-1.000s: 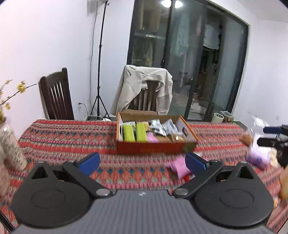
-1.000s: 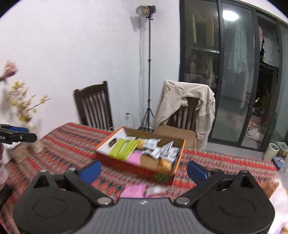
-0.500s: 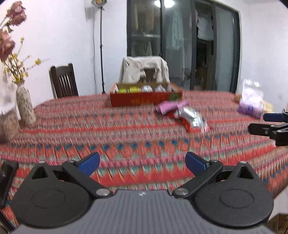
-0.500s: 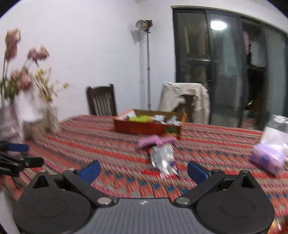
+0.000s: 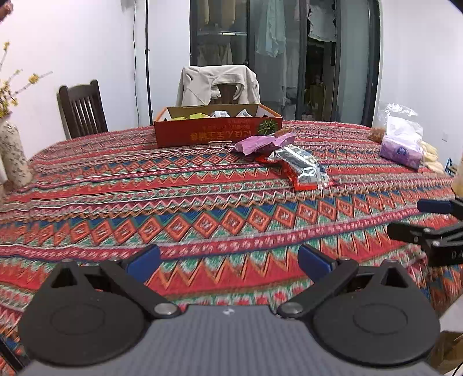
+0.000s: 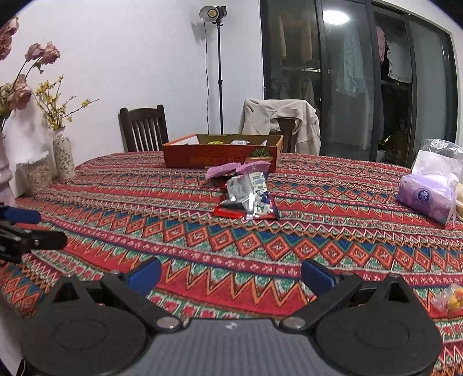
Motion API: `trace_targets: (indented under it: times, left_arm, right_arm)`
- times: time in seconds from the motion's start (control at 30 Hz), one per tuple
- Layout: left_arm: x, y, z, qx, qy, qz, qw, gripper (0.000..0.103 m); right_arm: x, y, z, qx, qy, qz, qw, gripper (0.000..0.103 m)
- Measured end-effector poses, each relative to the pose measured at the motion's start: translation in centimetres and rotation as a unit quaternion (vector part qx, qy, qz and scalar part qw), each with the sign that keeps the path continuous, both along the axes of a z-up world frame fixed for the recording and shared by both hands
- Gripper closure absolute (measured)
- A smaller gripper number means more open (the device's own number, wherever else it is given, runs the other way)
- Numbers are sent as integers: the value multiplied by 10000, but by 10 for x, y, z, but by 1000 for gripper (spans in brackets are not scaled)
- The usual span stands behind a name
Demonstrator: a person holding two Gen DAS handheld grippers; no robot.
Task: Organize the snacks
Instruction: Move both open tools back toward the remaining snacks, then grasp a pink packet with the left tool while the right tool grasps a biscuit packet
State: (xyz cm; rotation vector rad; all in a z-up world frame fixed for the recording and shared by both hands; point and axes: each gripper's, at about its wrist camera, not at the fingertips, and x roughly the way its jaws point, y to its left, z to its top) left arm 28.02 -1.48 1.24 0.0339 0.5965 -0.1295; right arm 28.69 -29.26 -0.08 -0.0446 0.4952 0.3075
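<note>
Room lighting is reading even and moderately bright. A studio lamp (image 6: 212, 13) is glowing on its stand, and a ceiling light is reflecting as glare on the glass door (image 6: 335, 16). Fisheye distortion is bending the edges and darkening the corners. The near tablecloth (image 5: 231, 231) is showing slight blur.

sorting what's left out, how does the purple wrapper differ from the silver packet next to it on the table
The purple wrapper is plain, matte and crumpled; the silver packet is shiny foil with printing and red edging. The purple wrapper lies closer to the orange box, just in front of it; the silver packet lies nearer the camera. The purple wrapper lies crosswise; the silver packet runs lengthwise toward the camera. Both lie loose on the patterned tablecloth, outside the box.
</note>
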Motion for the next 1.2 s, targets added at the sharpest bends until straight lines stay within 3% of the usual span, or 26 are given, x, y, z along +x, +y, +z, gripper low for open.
trace_targets:
  times: [0.33,0.53,0.7,0.77,0.83,0.93,1.07,1.2]
  left_arm:
    - [104,-13,13,-337,247,-198,9989,0]
    - [212,-26,28,-858,368,-210,9954,0]
    - [298,-50,17,-1022,543,-57,9933,1]
    - [323,-54,6,-1126,717,40,9910,10]
    - [341,-54,-7,-1240,991,109,9873,27]
    - [349,-46,-25,-1545,1265,82,9798,41]
    - [337,-32,-28,-1606,1229,-28,9793,41]
    - [319,-13,-21,-1250,1177,-122,9851,41]
  right_arm:
    - [65,-15,18,114,-142,-236,9996,0]
    - [119,-16,35,80,-305,-290,9991,0]
    - [158,-15,41,69,-307,-210,9993,0]
    - [172,-14,43,2,-311,-193,9993,0]
    - [188,-15,45,-67,-304,-185,9993,0]
    - [213,-14,47,-154,-256,-95,9995,1]
    - [252,-1,49,-355,-245,207,9989,2]
    - [304,30,37,-675,-31,529,9963,3]
